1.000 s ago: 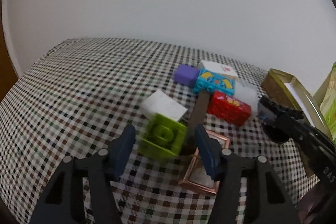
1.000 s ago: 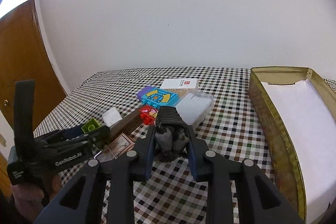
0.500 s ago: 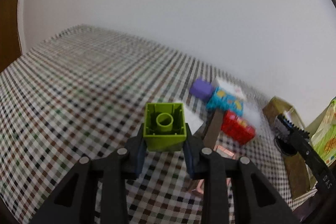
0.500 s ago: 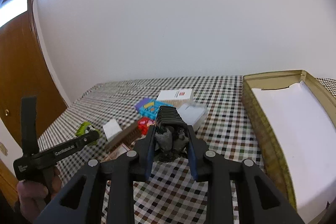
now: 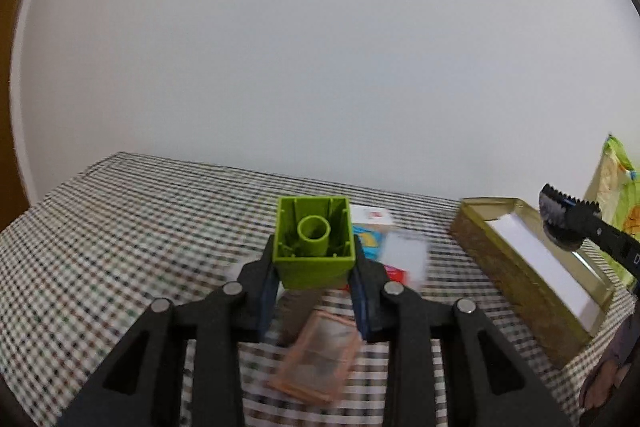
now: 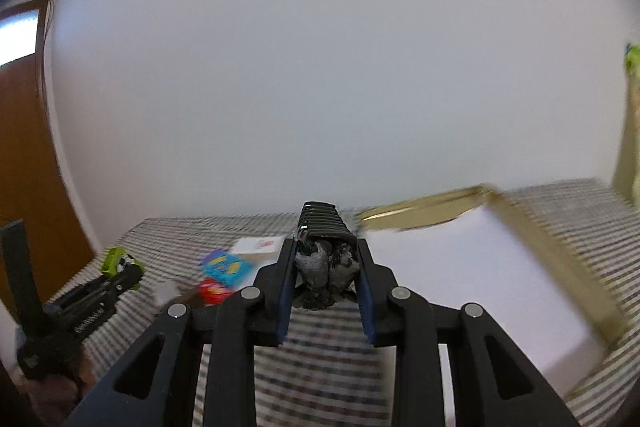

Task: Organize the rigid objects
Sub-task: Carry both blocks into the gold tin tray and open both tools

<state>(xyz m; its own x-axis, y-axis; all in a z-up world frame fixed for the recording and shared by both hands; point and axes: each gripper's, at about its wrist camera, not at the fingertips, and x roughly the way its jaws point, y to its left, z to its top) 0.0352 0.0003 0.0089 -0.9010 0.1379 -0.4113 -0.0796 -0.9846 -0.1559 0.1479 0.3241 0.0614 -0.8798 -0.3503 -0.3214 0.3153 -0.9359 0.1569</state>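
Block (image 5: 315,242), green and hollow side up, now hangs above the checked desk (image 5: 120,227), clamped in the left claw (image 5: 314,281) that just closed on it. Right claw (image 6: 326,277) grips a black ribbed object (image 6: 324,229) near the gold box (image 5: 516,267), likely both loads' destination.

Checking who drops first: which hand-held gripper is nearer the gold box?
Right. The right hand-held gripper, shut on a black ridged object, is at the gold box. The left hand-held gripper holds a green block back over the toy pile.
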